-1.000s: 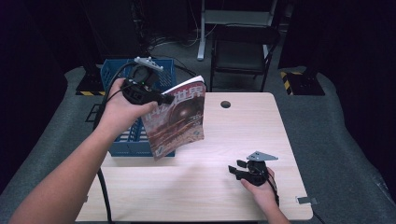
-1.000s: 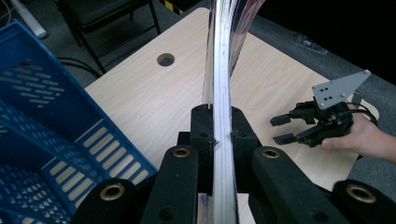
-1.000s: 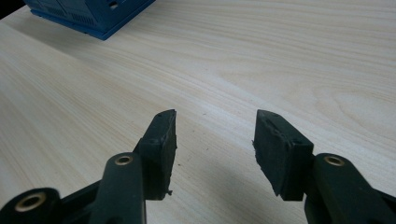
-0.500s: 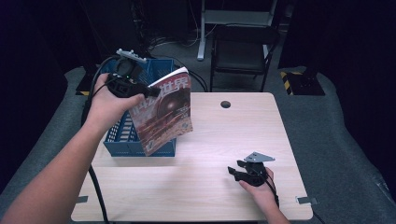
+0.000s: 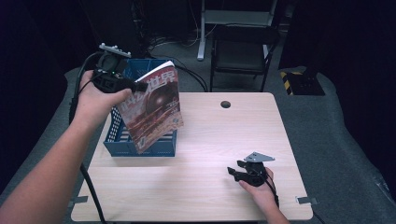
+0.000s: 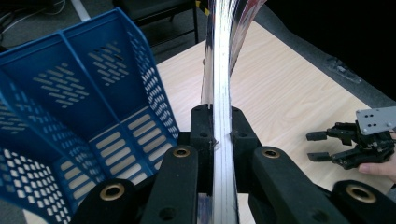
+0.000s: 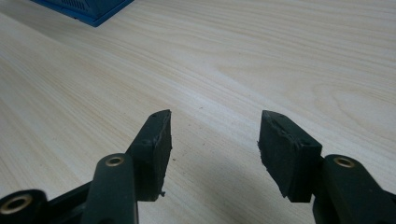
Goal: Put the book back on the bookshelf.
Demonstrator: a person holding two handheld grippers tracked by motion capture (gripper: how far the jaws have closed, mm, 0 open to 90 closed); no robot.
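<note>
The left gripper [image 5: 140,87] clamps a magazine [image 5: 154,112] by its edge; its long axis hangs down beyond the jaws, over the blue rack [image 5: 122,140]. The right gripper [image 5: 233,171] has just been opening, with nothing between its jaws.

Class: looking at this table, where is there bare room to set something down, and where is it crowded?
Free: the table between the blue basket and the right gripper, and its far right half. Crowded: the left corner, where the left gripper holds the magazine over the basket.
</note>
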